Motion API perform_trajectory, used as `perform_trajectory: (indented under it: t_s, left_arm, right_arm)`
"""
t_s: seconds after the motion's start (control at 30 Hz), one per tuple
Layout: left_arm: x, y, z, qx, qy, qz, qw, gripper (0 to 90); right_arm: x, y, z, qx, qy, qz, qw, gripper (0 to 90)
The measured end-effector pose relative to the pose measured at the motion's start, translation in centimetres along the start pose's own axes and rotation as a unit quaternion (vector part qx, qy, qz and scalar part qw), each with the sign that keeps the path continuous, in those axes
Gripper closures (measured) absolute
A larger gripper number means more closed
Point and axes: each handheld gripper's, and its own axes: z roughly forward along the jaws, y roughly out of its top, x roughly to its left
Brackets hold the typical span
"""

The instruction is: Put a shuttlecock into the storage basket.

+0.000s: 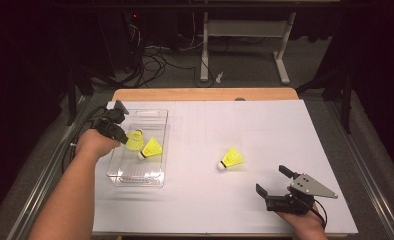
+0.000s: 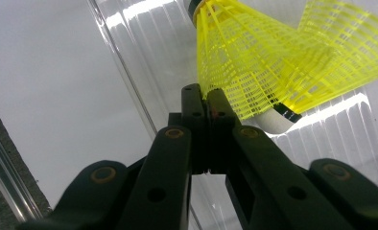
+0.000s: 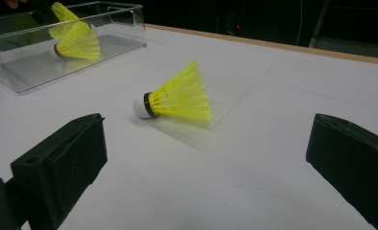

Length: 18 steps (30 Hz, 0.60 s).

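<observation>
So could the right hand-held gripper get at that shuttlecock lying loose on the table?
Probably yes: the right hand-held gripper has its jaws wide open and aimed at the loose shuttlecock, with only bare white table between them.

The three shuttlecocks are bright yellow with a net pattern of tiny holes. The one lying alone (image 1: 231, 158) has a white tip with a black ring. The box (image 1: 155, 116) is clear like glass, with ridged lines on its bottom. The tabletop (image 1: 265, 130) is white with a light brown wooden edge. Both tongs, left (image 1: 119, 131) and right (image 1: 272, 180), are black. The right one carries a grey plate.
</observation>
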Motion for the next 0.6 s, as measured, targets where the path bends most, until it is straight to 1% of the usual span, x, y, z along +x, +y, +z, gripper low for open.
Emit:
perform_trajectory:
  t_s: [0.2,0.27,0.3,0.37,0.43,0.5,0.6]
  left_arm:
    - [-0.01,0.16,0.24,0.002,0.005,-0.002,1.0000,89.4]
    - [-0.08,0.21,0.24,-0.004,0.009,-0.001,0.9999,89.2]
    - [-0.07,0.24,0.20,-0.008,0.007,-0.004,0.9999,89.1]
    - [-0.07,0.33,0.22,-0.005,0.007,-0.003,1.0000,89.2]
    - [0.00,0.34,0.21,-0.007,0.009,-0.008,0.9999,89.2]
    - [0.11,0.29,0.33,-0.003,0.014,-0.006,0.9999,89.1]
    - [0.13,0.23,0.38,0.001,0.013,-0.005,0.9999,89.1]
  right_arm:
    - [0.00,-0.03,-0.03,0.001,0.000,0.001,1.0000,1.2]
    - [-0.01,-0.03,-0.05,0.001,0.000,0.001,1.0000,1.2]
    - [-0.01,-0.04,-0.05,0.001,0.000,0.001,1.0000,1.2]
    - [0.00,-0.04,-0.06,0.001,0.000,0.000,1.0000,1.2]
    - [0.01,-0.03,-0.05,0.000,0.000,0.000,1.0000,1.2]
    - [0.02,-0.03,-0.07,0.000,-0.001,0.000,1.0000,1.2]
    - [0.00,-0.04,-0.09,0.000,-0.001,0.000,1.0000,1.2]
